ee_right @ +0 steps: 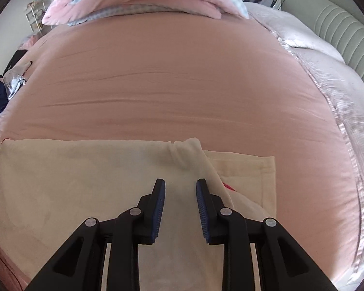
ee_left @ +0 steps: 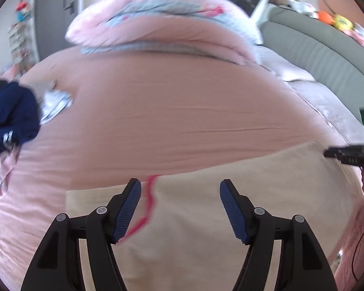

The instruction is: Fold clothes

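Note:
A cream garment (ee_left: pixel 230 194) lies flat on the pink bed sheet (ee_left: pixel 169 109), near the front edge. A red trim line (ee_left: pixel 149 194) runs along one of its edges. My left gripper (ee_left: pixel 180 184) hovers over the garment, open wide, with nothing between its blue pads. In the right wrist view the same garment (ee_right: pixel 72 181) shows a raised fold (ee_right: pixel 184 150) that runs down past the right finger. My right gripper (ee_right: pixel 180 183) is just above the cloth with a narrow gap between its pads and nothing pinched. It also shows at the garment's right corner (ee_left: pixel 330 154).
A navy garment (ee_left: pixel 9 116) and a pale printed one (ee_left: pixel 55 101) lie at the bed's left side. Folded pink bedding (ee_left: pixel 157 24) is stacked at the back. A silvery quilt (ee_right: pixel 327 72) and a grey padded headboard (ee_left: pixel 315 48) line the right side.

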